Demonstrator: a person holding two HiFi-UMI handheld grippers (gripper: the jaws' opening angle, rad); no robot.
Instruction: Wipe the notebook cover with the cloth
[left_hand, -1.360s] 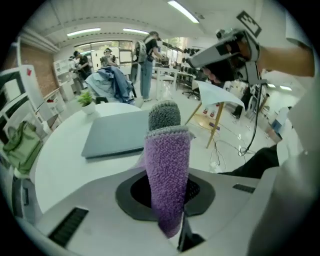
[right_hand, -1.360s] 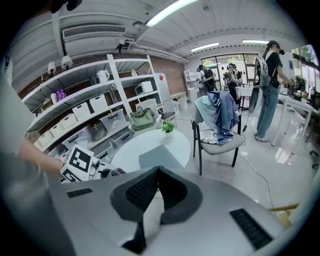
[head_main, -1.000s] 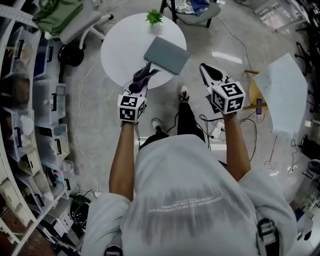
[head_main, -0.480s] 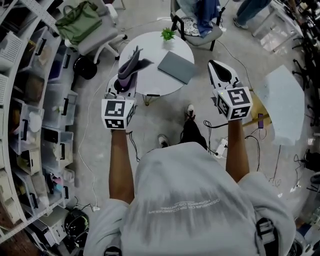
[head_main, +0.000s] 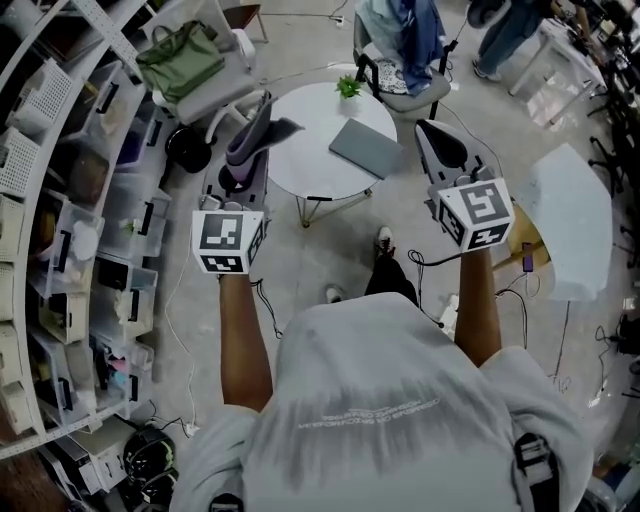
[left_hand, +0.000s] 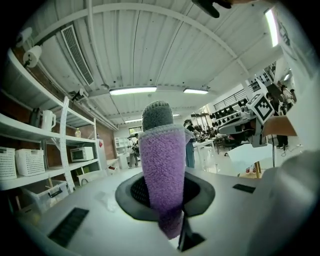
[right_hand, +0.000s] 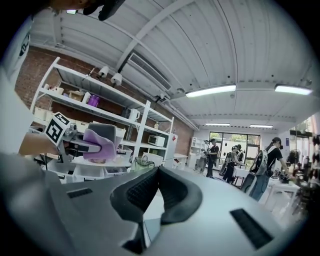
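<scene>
Head view: a person looks steeply down past their own grey-shirted shoulders at two bare arms held out in front, each carrying a gripper with a square-marker cube. At 12 o'clock on the floor stands a round white tabletop. A flat grey rectangular notebook lies closed at the tabletop's 3 o'clock side. A small green potted plant stands near the rim at 1 o'clock.

The left hand-held gripper is at 10 o'clock in this view. Its jaws are clamped on a fuzzy purple cloth with a grey edge, which sticks out beyond the jaws. From above it overlaps the tabletop's 9 o'clock rim, and it is well apart from the notebook. The left gripper view shows the cloth standing up between the dark pads, pinched at its lower end, with ceiling lights and shelving behind it.

The right hand-held gripper is at 2 o'clock, just beside the tabletop's 3 o'clock edge in the picture. The right gripper view shows its dark pads pressed together with nothing between them.

White storage shelves run along the 9 o'clock side. A green bag rests on a chair at 11 o'clock.
</scene>
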